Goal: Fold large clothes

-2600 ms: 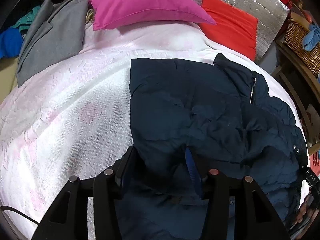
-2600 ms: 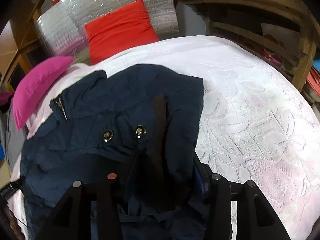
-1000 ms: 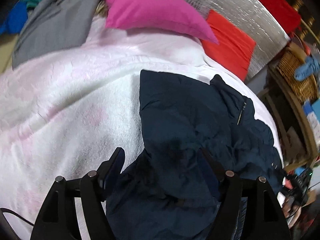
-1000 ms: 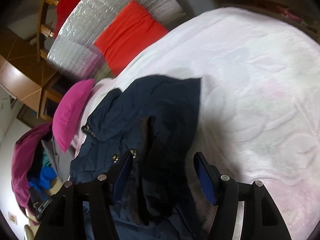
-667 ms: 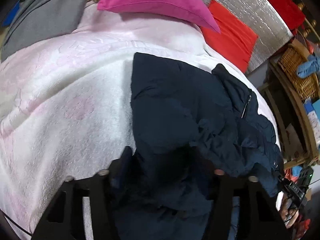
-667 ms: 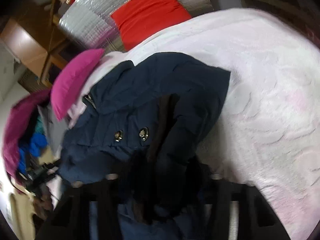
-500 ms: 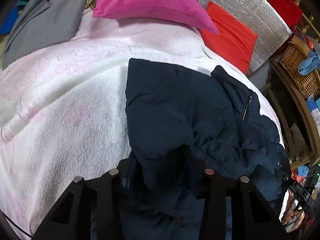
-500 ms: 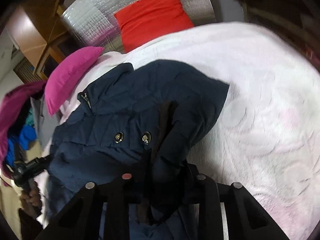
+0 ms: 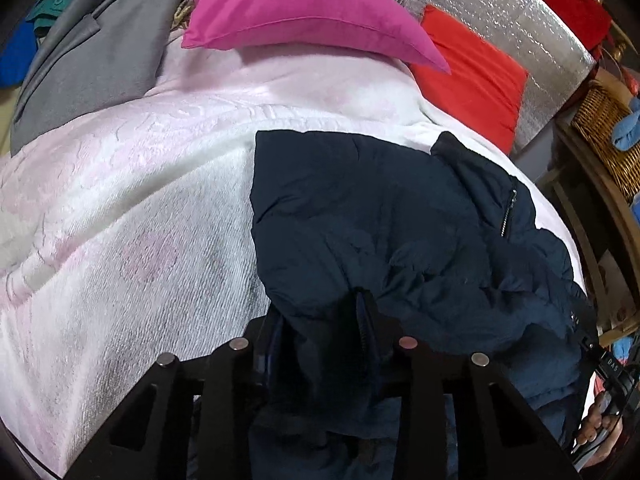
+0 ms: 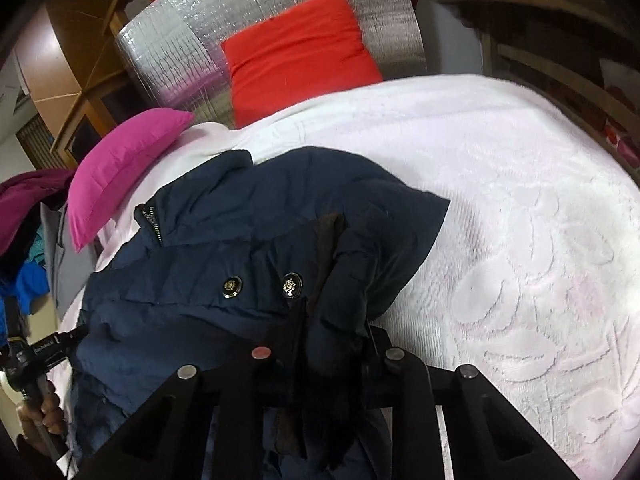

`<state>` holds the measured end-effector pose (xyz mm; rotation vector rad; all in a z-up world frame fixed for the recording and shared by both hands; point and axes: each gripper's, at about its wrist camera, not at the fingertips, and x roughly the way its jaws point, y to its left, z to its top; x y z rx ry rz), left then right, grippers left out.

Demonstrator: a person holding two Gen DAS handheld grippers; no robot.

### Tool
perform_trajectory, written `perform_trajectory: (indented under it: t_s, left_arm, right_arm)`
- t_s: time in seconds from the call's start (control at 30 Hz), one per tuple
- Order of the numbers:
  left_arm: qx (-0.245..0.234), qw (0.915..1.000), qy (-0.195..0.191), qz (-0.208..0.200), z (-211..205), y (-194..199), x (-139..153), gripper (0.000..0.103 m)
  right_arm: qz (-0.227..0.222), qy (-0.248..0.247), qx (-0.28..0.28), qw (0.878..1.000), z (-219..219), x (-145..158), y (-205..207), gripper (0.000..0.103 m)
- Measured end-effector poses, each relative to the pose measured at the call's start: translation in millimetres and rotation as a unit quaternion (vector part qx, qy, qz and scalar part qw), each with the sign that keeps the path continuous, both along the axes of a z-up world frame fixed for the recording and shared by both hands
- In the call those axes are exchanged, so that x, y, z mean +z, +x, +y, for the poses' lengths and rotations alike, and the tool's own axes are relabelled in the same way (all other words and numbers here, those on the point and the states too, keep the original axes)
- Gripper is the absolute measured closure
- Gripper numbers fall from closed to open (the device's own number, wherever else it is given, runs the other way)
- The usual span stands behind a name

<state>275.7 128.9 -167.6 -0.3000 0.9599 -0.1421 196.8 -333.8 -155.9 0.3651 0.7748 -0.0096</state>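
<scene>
Closed down since a second ago: both sets of jaws, wide apart around the fabric then, now pinched in on it. Left first. Left hand-held gripper clamped on a bunched fold of the navy jacket, jaws closing a last bit, cloth packed between them and spilling down past the fingers. Ahead of it, jacket lying flat on the white-pink bed blanket, straight edge to the left, collar and zip ahead to the right, crumpled mass further right. Pink pillow and red cushion well beyond, grey garment far ahead to the left, all clear of the jacket.

Right hand-held gripper likewise shut on a thick wad of the same jacket, near the dark placket strip; two metal buttons just ahead to its left. Bare blanket to the right. Other gripper's handle and a hand at far left edge.

Reading for the task: near hem now held at two spots, grasp step looks finished. Fold itself not yet made; jacket lying open and rumpled. Likely next: lift and carry the held edge forward toward the collar. Risk: puffy slick fabric slipping out, or only the top layer pinched.
</scene>
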Motion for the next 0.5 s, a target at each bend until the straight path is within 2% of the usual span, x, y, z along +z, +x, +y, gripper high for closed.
perform_trajectory:
  t_s: [0.1,0.13,0.17,0.27,0.33,0.5]
  left_arm:
    - [0.003,0.9999,0.0,0.011,5,-5,0,0.053]
    - [0.005,0.9999,0.003,0.013,7,-7,0,0.048]
    - [0.007,0.9998,0.006,0.015,8,-10,1,0.046]
    - [0.002,0.9998,0.018,0.009,10,-20,7,0.044]
    - [-0.005,0.9994,0.033,0.007,9,-25,8,0.036]
    - [-0.018,0.9959,0.084,0.03,3,-25,-11,0.026]
  right_arm:
    - [0.012,0.028,-0.002,1.0,-11,-1,-6,0.069]
    - [0.019,0.038,-0.005,0.999,-12,-2,-8,0.061]
    - [0.028,0.051,-0.005,0.998,-15,-3,-12,0.058]
    - [0.025,0.054,-0.008,0.998,-19,2,-26,0.057]
    - [0.027,0.053,-0.007,0.998,-18,4,-30,0.057]
    - [0.058,0.04,-0.008,0.998,-11,-9,-30,0.058]
